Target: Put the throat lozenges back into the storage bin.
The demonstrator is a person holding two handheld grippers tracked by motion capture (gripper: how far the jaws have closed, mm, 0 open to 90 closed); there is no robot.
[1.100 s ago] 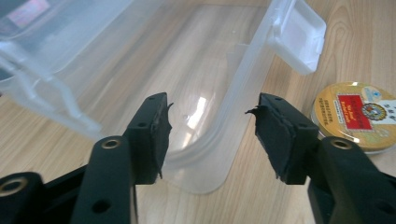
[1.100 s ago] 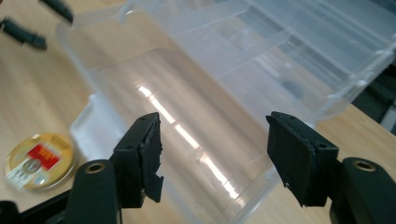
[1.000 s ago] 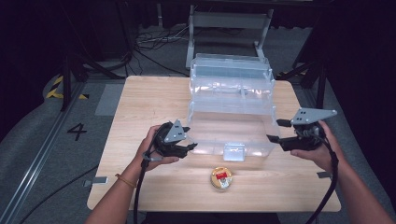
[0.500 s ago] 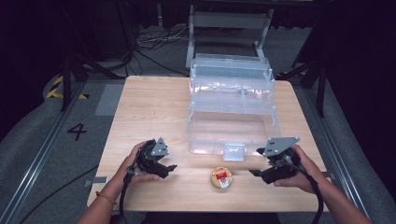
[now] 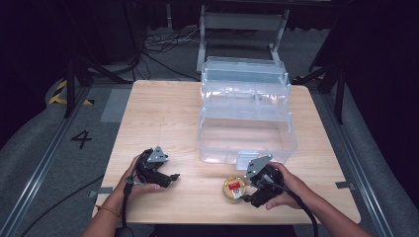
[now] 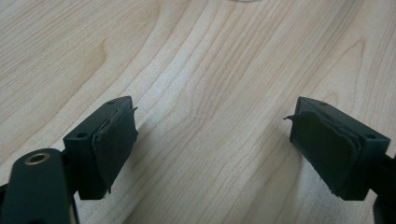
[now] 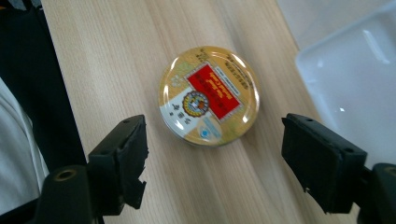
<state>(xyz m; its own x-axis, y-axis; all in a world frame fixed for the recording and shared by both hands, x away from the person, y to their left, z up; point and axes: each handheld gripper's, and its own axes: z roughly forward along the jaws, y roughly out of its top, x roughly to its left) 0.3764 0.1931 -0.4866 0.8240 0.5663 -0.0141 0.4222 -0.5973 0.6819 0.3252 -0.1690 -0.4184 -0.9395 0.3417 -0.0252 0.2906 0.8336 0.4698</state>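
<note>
Right now my right gripper (image 5: pixel 245 193) sits low over the wooden table (image 5: pixel 163 118), just beside the little round tin (image 5: pixel 233 188). The tin is flat and gold, with a red label on its lid. It lies on the table just in front of the clear plastic box (image 5: pixel 247 133), close to the box's front latch, on my side.

From the right gripper view, the round tin (image 7: pixel 209 95) lies a bit ahead of the two black fingers (image 7: pixel 123 158), about in the middle of the gap between them. It is not yet between the pads. Neither pad touches it. One corner of the clear plastic box (image 7: pixel 355 79) shows beyond the tin, off to one side. The jaws have just been opening and now stand wide apart, with bare wood between them, so this gripper is let go and holds nothing.

My left gripper (image 5: pixel 170 177) is well apart from the tin, on the far left side of it, near the table's front edge. My left hand (image 5: pixel 141 175) holds it low. From the left gripper view, its fingers (image 6: pixel 112 144) have just been opening too. They stand wide apart over plain wood (image 6: pixel 210 93), with nothing between them. This one is let go as well.
</note>
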